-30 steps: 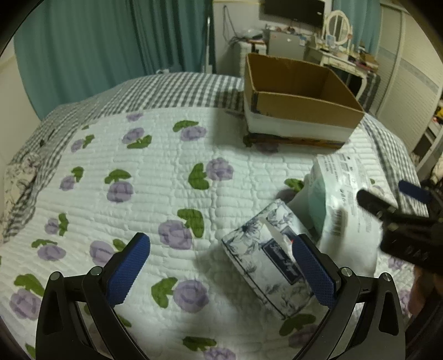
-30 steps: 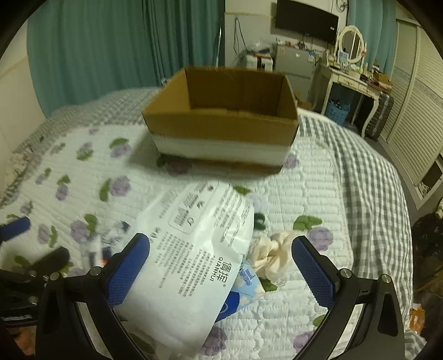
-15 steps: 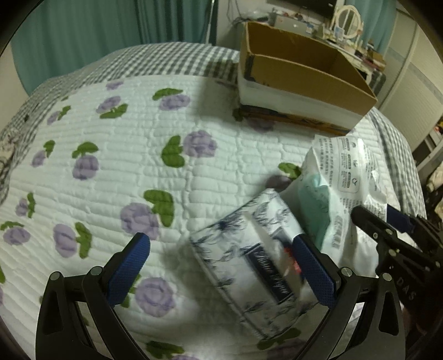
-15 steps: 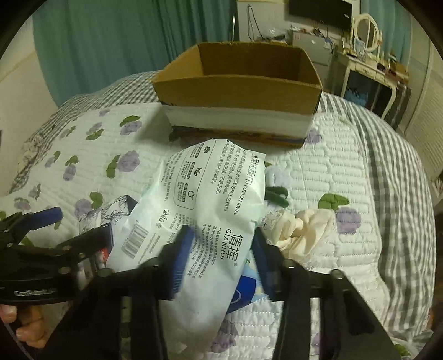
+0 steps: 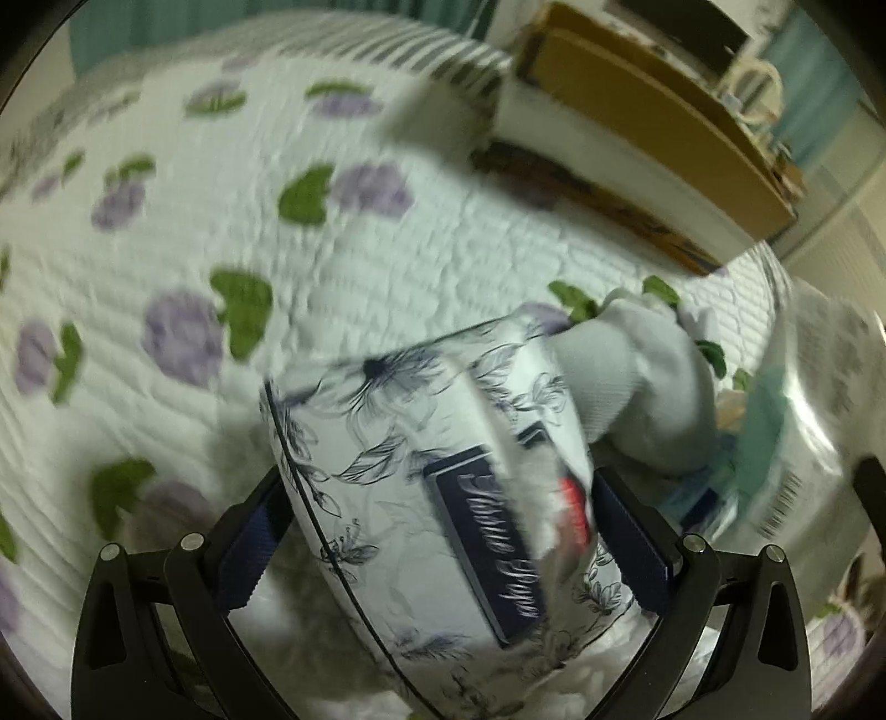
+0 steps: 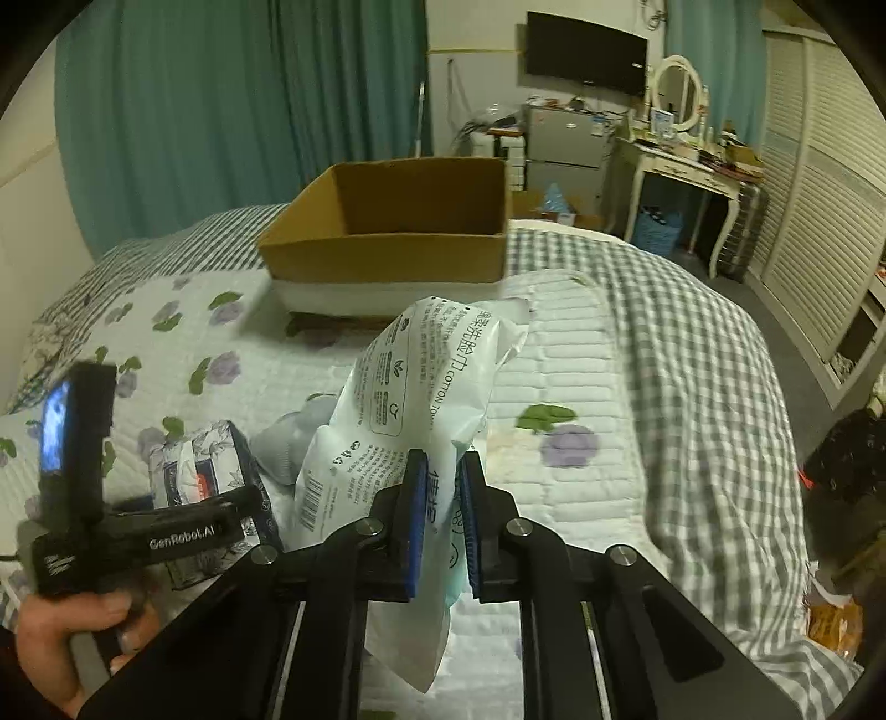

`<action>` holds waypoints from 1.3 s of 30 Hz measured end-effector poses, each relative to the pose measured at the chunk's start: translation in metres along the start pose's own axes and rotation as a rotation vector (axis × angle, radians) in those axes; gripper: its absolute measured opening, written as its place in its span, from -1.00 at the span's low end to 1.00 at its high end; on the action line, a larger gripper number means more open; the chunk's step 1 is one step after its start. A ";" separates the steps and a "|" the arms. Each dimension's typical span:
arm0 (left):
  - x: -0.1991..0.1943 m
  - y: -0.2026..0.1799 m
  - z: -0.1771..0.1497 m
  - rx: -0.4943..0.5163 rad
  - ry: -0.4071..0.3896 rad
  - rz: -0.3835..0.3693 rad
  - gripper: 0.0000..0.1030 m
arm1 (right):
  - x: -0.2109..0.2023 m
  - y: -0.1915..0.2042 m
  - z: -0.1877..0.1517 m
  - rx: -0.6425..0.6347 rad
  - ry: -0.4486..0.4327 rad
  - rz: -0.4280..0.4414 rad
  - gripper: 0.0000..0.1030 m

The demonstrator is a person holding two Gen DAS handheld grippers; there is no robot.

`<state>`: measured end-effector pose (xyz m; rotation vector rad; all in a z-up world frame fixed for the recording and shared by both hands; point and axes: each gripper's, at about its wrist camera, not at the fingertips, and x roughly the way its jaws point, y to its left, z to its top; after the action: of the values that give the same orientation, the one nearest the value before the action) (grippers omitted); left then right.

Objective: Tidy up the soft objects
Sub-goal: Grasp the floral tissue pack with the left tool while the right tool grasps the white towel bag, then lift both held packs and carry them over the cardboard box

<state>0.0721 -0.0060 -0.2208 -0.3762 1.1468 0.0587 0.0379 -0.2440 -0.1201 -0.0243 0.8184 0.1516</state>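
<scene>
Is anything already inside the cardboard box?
No, the right wrist view shows the cardboard box with bare inner walls and nothing visible inside.

Around me, off-task: quilted bedspread (image 6: 559, 354), white with purple flowers and green leaves; grey-and-white checked blanket (image 6: 692, 354) over the bed's far side; teal curtains (image 6: 221, 111); 1 wall television (image 6: 586, 51); 1 small fridge (image 6: 565, 147); 1 white dressing table (image 6: 686, 177) bearing an oval mirror (image 6: 676, 91); louvred wardrobe doors (image 6: 819, 194).

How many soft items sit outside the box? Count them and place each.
3. Cotton towel pack pinched in the right gripper; floral tissue pack between the left gripper's open fingers; grey cloth beside that pack. More may hide behind them.
</scene>
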 end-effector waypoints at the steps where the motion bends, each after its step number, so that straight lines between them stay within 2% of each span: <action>1: 0.004 0.004 0.000 -0.022 0.013 -0.018 1.00 | -0.002 -0.002 -0.001 0.005 -0.002 0.000 -0.77; 5: 0.003 0.004 -0.005 0.004 -0.001 -0.025 1.00 | -0.008 -0.001 -0.005 0.012 -0.014 0.009 -0.77; 9: -0.011 -0.003 -0.009 0.081 -0.037 -0.034 0.54 | -0.011 0.009 -0.010 0.002 -0.024 0.024 -0.77; 13: -0.025 0.003 -0.011 0.110 -0.058 -0.060 0.33 | -0.017 0.018 -0.012 -0.003 -0.037 0.036 -0.77; 21: -0.059 0.022 -0.014 0.141 -0.152 -0.046 0.31 | -0.034 0.031 -0.015 -0.010 -0.077 0.030 -0.77; 27: -0.094 0.018 -0.002 0.192 -0.282 -0.040 0.31 | -0.050 0.041 -0.012 -0.026 -0.118 0.024 -0.78; 33: -0.137 0.025 0.015 0.214 -0.403 -0.066 0.31 | -0.070 0.048 0.006 -0.028 -0.186 0.010 -0.78; 39: -0.181 0.026 0.032 0.258 -0.525 -0.085 0.31 | -0.096 0.053 0.028 -0.031 -0.289 -0.008 -0.78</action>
<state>0.0183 0.0545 -0.0534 -0.1629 0.6081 -0.0631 -0.0144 -0.2013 -0.0289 -0.0335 0.5272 0.1561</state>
